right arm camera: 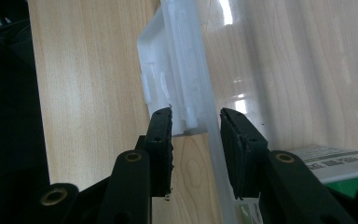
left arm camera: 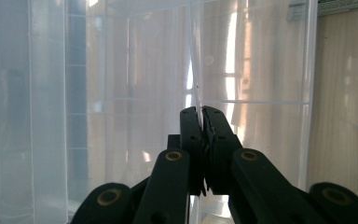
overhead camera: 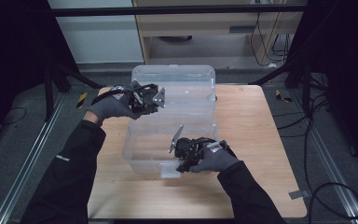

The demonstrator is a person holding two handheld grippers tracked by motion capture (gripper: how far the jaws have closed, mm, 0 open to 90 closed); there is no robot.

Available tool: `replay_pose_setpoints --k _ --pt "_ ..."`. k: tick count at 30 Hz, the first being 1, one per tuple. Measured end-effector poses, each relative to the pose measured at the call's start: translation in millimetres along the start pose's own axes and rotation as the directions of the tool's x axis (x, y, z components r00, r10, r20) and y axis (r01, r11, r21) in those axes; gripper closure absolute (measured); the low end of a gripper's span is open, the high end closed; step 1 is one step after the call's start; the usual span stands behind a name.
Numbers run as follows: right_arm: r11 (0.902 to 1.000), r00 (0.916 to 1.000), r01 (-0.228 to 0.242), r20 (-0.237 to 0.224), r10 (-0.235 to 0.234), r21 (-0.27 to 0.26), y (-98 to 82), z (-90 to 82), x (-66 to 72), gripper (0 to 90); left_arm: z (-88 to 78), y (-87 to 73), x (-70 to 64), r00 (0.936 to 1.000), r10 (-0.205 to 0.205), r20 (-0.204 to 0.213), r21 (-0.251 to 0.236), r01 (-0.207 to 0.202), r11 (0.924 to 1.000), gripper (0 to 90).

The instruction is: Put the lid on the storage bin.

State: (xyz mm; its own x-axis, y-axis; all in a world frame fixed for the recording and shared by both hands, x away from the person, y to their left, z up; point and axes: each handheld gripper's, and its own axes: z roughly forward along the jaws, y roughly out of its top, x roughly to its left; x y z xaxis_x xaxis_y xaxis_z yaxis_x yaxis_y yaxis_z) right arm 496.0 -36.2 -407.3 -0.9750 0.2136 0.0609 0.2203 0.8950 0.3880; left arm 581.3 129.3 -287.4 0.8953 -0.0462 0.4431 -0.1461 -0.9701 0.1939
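This looks like a lab set up for recording. A bare wooden table [overhead camera: 261,140] stands on grey carpet [overhead camera: 23,140] between black stands [overhead camera: 303,79] and metal floor rails [overhead camera: 28,163], with loose cables [overhead camera: 326,196] and a desk [overhead camera: 200,28] behind.

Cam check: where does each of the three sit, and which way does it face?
High view: above the person's side, facing forward and down at the table; sleeves, gloved hands, left gripper, right gripper.
Left gripper view: on the left gripper, along jaws pinching the lid edge.
Right gripper view: on the right gripper, along jaws straddling the box rim and latch.
Shared: all three show the clear box.
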Motion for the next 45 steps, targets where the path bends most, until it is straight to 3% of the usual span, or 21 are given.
replay_pose_setpoints --k 5,45 --pt "1.0000 1.0000 -0.001 -0.001 0.001 0.003 0.3 0.0 0.0 65.2 -4.1 -2.2 -8.9 0.9998 -0.018 0.000 -0.024 0.018 0.9995 87.2" --pt "0.9997 0.9999 0.010 0.010 -0.010 -0.020 -3.5 -1.0 2.4 64.2 -14.7 -1.7 -45.6 0.9992 -0.039 0.012 -0.013 0.039 0.9991 87.1"
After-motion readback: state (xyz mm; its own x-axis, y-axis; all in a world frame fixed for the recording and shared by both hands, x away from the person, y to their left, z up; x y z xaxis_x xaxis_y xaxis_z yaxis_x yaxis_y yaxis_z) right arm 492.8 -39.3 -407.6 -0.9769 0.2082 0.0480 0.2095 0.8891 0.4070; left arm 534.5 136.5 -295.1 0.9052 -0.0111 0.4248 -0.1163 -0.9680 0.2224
